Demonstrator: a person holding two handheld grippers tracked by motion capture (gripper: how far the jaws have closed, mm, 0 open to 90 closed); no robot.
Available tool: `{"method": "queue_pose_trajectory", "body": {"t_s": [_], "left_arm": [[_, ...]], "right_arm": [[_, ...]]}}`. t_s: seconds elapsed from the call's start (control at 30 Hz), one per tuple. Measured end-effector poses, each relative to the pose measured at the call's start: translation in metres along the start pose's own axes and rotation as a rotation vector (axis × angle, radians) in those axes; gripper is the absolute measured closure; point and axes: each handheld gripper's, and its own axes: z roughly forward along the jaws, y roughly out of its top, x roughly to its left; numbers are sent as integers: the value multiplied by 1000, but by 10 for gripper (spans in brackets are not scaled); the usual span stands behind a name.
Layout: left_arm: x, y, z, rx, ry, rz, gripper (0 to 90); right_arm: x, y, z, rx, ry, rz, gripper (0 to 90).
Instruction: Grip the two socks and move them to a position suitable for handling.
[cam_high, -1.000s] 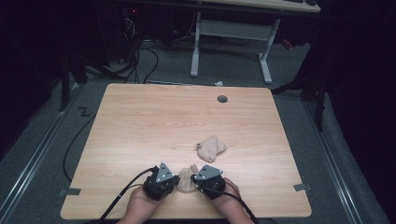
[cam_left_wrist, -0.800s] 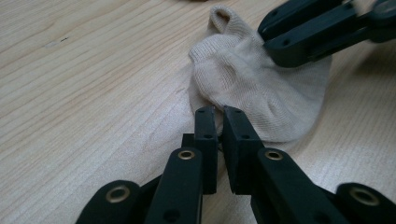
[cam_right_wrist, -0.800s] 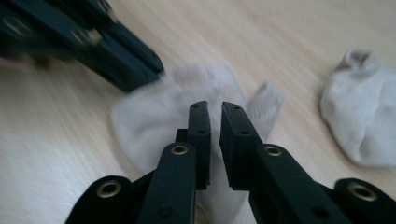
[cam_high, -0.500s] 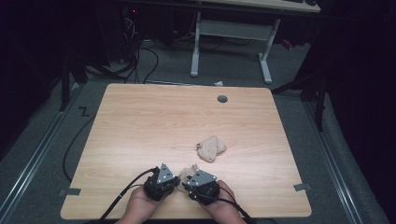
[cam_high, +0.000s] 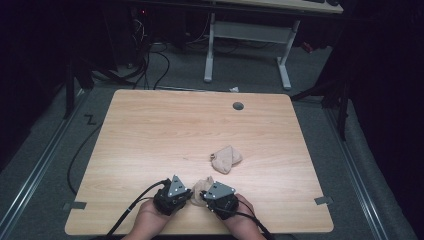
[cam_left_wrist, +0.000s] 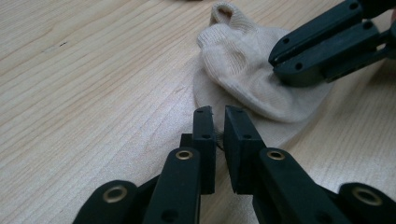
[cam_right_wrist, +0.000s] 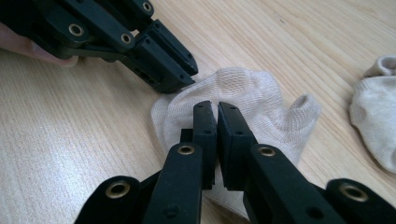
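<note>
Left claw (cam_high: 187, 197) sits at the near edge of the wooden counter (cam_high: 165, 135), held in the person's left hand (cam_high: 150, 222). In the left gripper view its two black jaws are drawn together on the thin near edge of a beige sock (cam_left_wrist: 247, 77); a sliver of fabric shows in the narrow gap between them, so the claw (cam_left_wrist: 218, 123) is clamped on that sock's edge.

Right claw (cam_high: 204, 196) lies just beside the left one, held in the right hand (cam_high: 245, 225). In the right gripper view its jaws stand nearly closed, pinching the same beige sock (cam_right_wrist: 243, 93) at its near side; this claw (cam_right_wrist: 217, 119) is likewise clamped on the fabric. The left claw's jaw tips (cam_right_wrist: 163, 56) press on the sock's far-left edge in that view, and the right claw's jaws (cam_left_wrist: 322, 46) lie on the sock's right side in the left gripper view.

The held sock (cam_high: 201, 187) lies bunched on the counter between the two claws, near the front edge, its ribbed cuff opening pointing away from the person.

A second beige sock (cam_high: 226, 159) lies folded on the counter farther in and slightly right, apart from the first and touched by neither claw. It also shows at the right edge of the right gripper view (cam_right_wrist: 376, 116).

A round cable port (cam_high: 238, 106) sits near the counter's far edge.
</note>
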Motion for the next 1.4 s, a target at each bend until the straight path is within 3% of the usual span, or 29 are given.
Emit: {"method": "queue_pose_trajectory", "body": {"t_s": [0.27,0.53,0.73,1.03,1.23,1.3,1.4], "left_arm": [[4,-2,-4,18,19,25,824],[13,-7,-11,31,74,58,822],[17,-10,-14,33,81,52,817],[18,-10,-16,34,85,49,811],[19,-10,-16,36,84,38,784],[19,-9,-17,28,91,39,766],[19,-4,-21,-41,86,35,741]], "right_arm": [[-5,-2,-11,-34,-41,10,869],[-16,-10,-23,-50,-74,56,869],[-24,-19,-30,-50,-95,87,868],[-31,-30,-36,-24,-121,90,871],[-44,-32,-45,-65,-156,138,869],[-45,-30,-49,-83,-169,143,869],[-46,-28,-45,-71,-162,138,870]]}}
